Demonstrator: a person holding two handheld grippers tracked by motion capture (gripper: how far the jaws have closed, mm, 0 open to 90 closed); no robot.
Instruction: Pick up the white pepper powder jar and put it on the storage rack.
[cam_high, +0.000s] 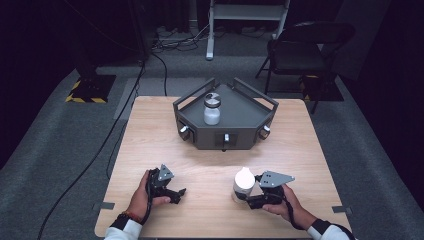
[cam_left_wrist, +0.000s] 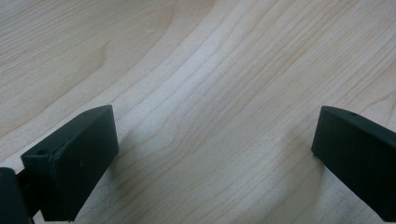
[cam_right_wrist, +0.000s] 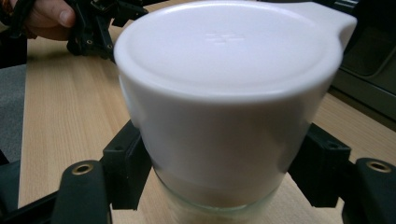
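Note:
A glass jar with a white lid stands on the wooden table near its front right. My right gripper is shut on it, a jaw pressed against each side. The right gripper view shows the jar's white lid from close up, with the right gripper clamped just below the lid. At the front left, my left gripper rests low over the table. Its jaws stand wide open over bare wood in the left gripper view, nothing between them. The left gripper and its hand also appear far off.
A dark grey angular tray with small knobs on its front sits at the table's back middle. It holds a second jar with a dark lid. Beyond the table are a black chair, floor cables and a stand's leg.

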